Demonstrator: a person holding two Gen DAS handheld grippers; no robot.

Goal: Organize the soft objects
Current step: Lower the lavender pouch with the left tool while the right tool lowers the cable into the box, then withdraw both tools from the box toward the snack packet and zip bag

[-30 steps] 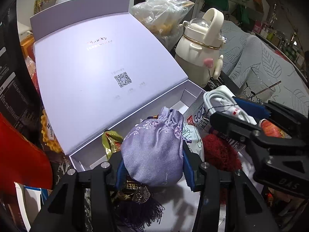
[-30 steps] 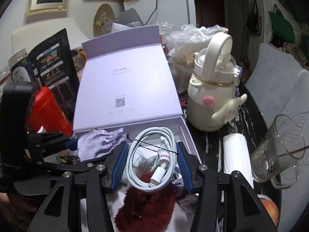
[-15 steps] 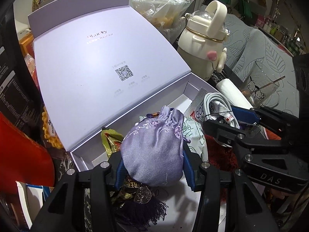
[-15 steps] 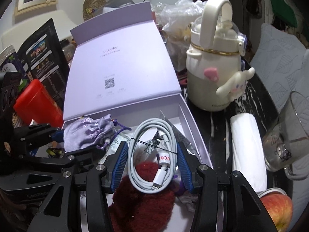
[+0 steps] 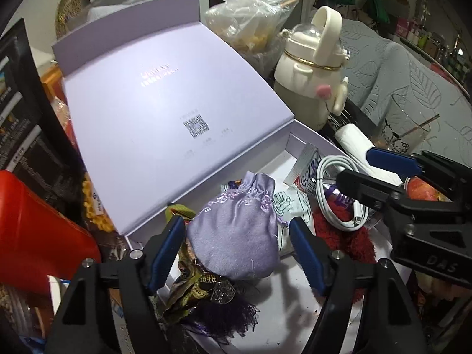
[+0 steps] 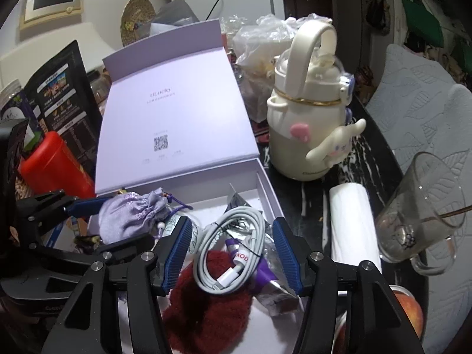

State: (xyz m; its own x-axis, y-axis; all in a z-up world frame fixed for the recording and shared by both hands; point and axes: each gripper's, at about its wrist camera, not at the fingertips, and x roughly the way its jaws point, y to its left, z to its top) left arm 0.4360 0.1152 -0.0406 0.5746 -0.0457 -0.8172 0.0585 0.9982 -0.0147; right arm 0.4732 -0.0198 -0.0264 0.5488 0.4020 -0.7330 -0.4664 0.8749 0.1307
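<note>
Both drops look done: the purple pouch [image 5: 236, 233] lies in the open lilac box [image 5: 283, 147], and the coiled white cable [image 6: 233, 247] rests on the dark red fluffy piece [image 6: 206, 301] beside it. The left tool [image 5: 236, 250] has just spread, its pads now clear of the pouch it clamped a second ago. The right tool [image 6: 233, 253] has just widened too, off the cable. Closing the lid seems left.
</note>
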